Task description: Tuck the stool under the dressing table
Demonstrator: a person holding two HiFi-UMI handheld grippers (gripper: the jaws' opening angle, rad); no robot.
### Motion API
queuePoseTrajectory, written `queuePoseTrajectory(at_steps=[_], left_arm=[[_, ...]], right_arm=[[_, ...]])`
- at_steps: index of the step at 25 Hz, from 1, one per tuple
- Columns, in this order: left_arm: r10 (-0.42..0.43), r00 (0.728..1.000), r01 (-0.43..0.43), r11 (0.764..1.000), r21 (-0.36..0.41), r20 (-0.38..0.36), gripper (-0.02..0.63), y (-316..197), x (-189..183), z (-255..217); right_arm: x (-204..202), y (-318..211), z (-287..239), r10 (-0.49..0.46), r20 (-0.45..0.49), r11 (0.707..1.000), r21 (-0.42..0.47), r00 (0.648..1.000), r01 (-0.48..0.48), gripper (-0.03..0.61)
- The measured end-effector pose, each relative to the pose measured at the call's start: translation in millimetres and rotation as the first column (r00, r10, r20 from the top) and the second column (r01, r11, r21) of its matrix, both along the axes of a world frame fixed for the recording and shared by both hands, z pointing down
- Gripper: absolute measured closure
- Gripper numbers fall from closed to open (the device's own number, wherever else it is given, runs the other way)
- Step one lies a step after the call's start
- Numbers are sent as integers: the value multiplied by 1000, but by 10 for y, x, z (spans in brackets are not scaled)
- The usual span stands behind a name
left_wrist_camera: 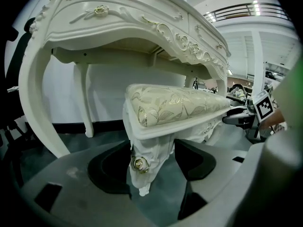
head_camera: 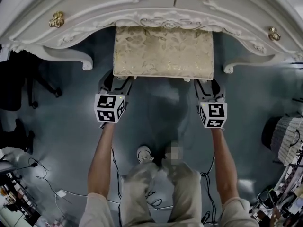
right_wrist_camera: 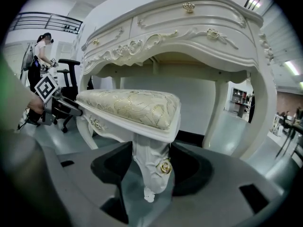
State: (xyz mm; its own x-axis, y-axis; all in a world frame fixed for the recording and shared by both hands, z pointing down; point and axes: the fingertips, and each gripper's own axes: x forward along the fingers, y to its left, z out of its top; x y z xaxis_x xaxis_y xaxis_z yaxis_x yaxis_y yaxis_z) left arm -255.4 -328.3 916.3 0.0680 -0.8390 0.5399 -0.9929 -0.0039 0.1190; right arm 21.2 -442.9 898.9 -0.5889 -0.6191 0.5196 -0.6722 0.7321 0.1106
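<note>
L gripper [head_camera: 117, 83] clamps stool leg [left_wrist_camera: 142, 157] | R gripper [head_camera: 208, 85]: other leg [right_wrist_camera: 152, 167] | stool [head_camera: 163, 51] part-under dressing table [head_camera: 94, 8]

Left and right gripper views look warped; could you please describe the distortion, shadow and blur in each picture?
Left gripper view: fisheye bows the white carved dressing table, corners black, green blur at right edge. Right gripper view: same bowing, green blur at left. Head view: sharp and evenly lit on the gold-patterned cushioned stool, one mosaic patch.

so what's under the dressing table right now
Only the stool's far edge sits under the dressing table's front rail; most of it sticks out. The gripper views show floor and a white wall beneath. From above, the table itself hides the stool's far legs.
</note>
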Motion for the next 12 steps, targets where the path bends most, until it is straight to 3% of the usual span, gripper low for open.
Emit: queuePoseTrajectory(at_steps=[12], left_arm=[[3, 999, -5, 998, 65, 37, 342, -452, -196, 26]], right_arm=[[-187, -425, 9, -8, 37, 997, 76, 999, 5, 334]])
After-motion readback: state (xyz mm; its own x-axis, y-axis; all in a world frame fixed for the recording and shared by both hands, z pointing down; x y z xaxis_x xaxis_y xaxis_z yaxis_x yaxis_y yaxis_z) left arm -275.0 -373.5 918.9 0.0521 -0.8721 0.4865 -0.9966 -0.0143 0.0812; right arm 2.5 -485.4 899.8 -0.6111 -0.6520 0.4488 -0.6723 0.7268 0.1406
